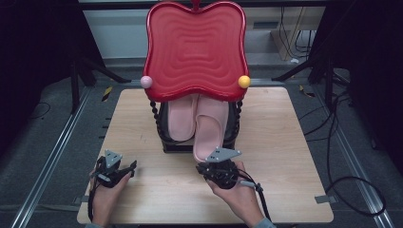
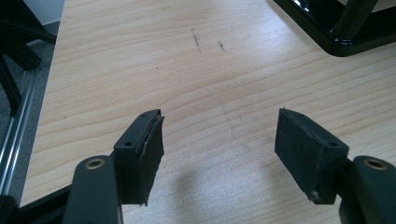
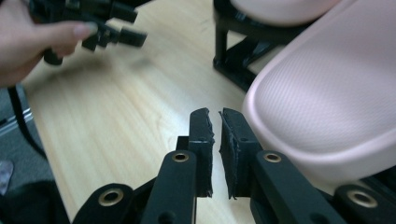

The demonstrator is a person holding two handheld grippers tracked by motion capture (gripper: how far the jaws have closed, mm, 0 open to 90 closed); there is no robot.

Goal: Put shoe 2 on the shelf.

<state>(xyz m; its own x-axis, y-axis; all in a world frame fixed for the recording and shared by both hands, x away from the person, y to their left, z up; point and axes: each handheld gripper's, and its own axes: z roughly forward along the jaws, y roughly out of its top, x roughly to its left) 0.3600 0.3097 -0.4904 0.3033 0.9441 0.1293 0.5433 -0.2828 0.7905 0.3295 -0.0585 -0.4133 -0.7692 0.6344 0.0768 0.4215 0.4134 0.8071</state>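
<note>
Two pink slippers lie side by side on the lower shelf of a black rack (image 1: 166, 142) under a red wavy tray top (image 1: 196, 47). The right slipper (image 1: 209, 128) sticks out over the rack's front edge, and the left slipper (image 1: 180, 118) lies further in. My right gripper (image 1: 209, 164) is at that slipper's toe. In the right gripper view its jaws (image 3: 217, 126) stand almost together with nothing between them, and the slipper toe (image 3: 327, 93) lies just outside the right-hand jaw. My left gripper (image 1: 129, 170) hovers over bare wood at the front left, open and holding nothing (image 2: 219, 140).
The wooden table (image 1: 285, 142) has free room left and right of the rack. A pink ball (image 1: 146, 81) and a yellow ball (image 1: 244, 81) cap the rack's posts. The rack's black base (image 2: 336, 37) lies ahead of the left gripper. Cables run on the floor at the right.
</note>
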